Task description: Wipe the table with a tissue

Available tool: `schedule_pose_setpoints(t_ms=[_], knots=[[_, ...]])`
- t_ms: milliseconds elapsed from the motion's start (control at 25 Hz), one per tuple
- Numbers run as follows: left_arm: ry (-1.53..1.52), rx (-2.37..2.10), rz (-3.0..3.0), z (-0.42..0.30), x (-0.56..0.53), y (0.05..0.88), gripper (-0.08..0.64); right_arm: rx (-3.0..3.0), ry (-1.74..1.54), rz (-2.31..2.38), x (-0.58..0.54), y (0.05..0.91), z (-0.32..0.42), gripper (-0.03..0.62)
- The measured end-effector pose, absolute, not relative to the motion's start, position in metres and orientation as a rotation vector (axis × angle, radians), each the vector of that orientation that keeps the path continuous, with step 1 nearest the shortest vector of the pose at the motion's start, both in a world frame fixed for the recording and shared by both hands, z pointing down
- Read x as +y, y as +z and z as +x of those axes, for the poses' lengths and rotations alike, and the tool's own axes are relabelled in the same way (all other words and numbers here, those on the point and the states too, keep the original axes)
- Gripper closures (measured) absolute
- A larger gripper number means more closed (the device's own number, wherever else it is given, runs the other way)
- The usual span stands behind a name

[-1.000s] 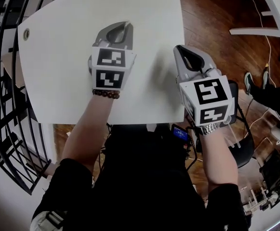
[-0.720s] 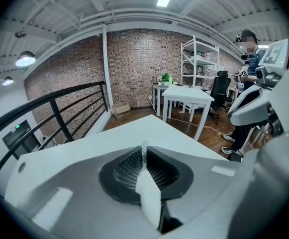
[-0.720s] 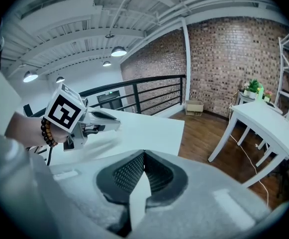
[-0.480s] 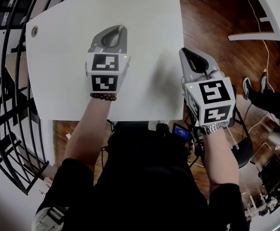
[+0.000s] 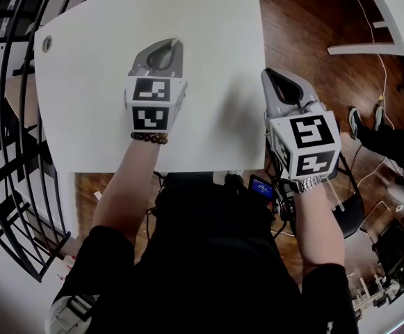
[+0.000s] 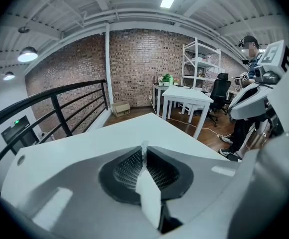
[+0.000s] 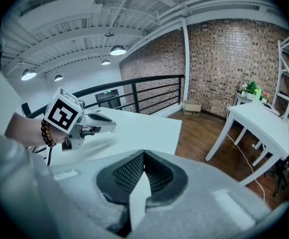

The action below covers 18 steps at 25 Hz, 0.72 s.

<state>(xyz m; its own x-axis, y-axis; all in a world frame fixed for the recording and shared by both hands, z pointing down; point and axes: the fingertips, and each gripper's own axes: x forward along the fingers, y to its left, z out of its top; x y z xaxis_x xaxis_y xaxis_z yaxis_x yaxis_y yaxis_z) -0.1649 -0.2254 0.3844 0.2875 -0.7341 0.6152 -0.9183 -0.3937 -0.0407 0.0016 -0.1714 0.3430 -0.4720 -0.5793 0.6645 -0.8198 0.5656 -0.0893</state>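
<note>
White table (image 5: 208, 19): at its centre the left gripper (image 5: 168, 42) pinches a tissue (image 6: 144, 147) sliver; at its 3 o'clock edge the right gripper (image 5: 271, 75) is closed, empty.

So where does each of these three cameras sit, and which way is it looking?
Head view: on the person's head, looking steeply down at the white table; shows both forearms, left gripper, right gripper.
Left gripper view: on the left gripper, looking along its shut jaws across the table to a brick wall; right gripper at right edge.
Right gripper view: on the right gripper, past its shut jaws to the wood floor; left gripper at left.
Shared: both gripper views show the brick wall and black railing.
</note>
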Motion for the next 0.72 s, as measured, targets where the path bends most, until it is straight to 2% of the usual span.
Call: schedule_pose_setpoints(t_ms=[280,720], knots=[[0.759,-1.502,2.284,-0.151,-0.214,0.369,0.520,-2.230,0.530,1.125,-0.164,0.338,0.009,0.600],[0.639,-1.539,2.320,-0.131,-0.140,0.315,0.520,-2.370,0.459,1.127,-0.116,0.290,0.020,0.600]])
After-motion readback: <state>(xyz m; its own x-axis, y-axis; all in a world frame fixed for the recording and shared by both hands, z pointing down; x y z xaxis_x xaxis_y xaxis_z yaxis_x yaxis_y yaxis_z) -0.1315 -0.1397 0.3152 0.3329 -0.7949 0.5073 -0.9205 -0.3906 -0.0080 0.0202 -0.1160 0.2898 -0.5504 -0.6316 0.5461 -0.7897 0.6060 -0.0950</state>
